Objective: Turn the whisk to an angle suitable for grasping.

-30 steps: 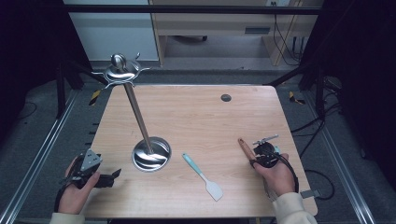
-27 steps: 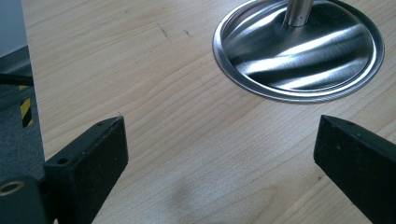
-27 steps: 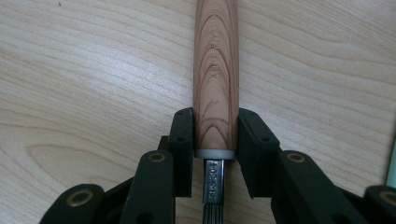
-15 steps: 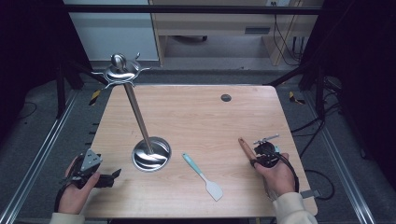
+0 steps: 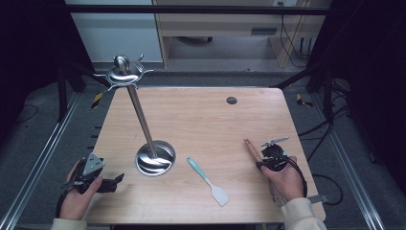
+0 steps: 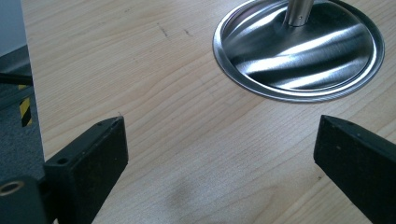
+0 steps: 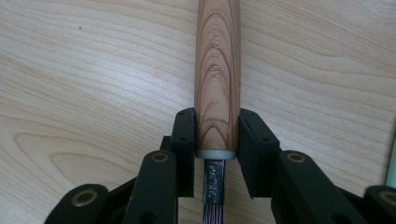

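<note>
My right gripper [image 7: 217, 133] is shut on a wooden-handled utensil [image 7: 217, 65], its jaws pressing the handle's lower end on both sides, just above a white ring and a metal neck. In the high view this wooden handle [image 5: 251, 149] points up-left from the right gripper [image 5: 262, 161] and lies low over the table's right side. My left gripper [image 5: 116, 181] rests at the table's front left, open with nothing between its jaws. In the left gripper view the left gripper [image 6: 219, 154] faces bare wood, with the stand's round steel base [image 6: 299, 51] ahead.
A steel stand [image 5: 154, 158] with a tall slanting pole and a hooked top [image 5: 123, 73] stands left of centre. A teal-handled spatula [image 5: 207, 181] with a white blade lies between the two hands. A small dark grommet [image 5: 231, 100] sits near the far edge.
</note>
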Demonstrator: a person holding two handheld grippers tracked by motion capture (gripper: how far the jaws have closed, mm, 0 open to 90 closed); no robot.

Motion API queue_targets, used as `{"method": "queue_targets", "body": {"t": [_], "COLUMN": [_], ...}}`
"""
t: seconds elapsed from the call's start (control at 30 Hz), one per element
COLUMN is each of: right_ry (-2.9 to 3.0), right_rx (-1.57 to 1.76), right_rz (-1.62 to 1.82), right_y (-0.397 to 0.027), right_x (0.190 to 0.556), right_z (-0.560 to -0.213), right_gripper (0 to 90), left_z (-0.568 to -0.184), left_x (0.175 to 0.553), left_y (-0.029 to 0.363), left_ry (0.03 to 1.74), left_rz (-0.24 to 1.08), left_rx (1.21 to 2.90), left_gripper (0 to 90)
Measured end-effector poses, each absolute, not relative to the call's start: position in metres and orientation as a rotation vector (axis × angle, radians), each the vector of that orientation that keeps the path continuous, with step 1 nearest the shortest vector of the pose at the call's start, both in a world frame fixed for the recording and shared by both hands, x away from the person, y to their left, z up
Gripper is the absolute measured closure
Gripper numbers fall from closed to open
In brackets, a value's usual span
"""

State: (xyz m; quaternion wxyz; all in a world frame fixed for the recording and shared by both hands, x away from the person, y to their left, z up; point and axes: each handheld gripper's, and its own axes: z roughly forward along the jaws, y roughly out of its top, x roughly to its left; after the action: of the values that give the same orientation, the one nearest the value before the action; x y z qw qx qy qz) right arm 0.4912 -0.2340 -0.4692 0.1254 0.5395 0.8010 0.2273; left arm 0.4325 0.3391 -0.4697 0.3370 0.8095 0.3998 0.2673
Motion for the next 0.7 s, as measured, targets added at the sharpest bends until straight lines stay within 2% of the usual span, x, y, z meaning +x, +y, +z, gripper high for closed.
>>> {"method": "queue_targets", "body": {"t": [0.7], "right_ry": [2.307], "right_rx": [1.558], "right_rz": [0.737], "right_y": [-0.239], "right_x": [0.488], "right_z": [-0.453], "right_gripper": [70.0], "left_z": [-0.47], "left_x": [0.433], "left_y": [0.339], "left_ry": [1.043], "left_rz": [0.693], "left_rx": [2.109], "left_gripper": [2.6]}}
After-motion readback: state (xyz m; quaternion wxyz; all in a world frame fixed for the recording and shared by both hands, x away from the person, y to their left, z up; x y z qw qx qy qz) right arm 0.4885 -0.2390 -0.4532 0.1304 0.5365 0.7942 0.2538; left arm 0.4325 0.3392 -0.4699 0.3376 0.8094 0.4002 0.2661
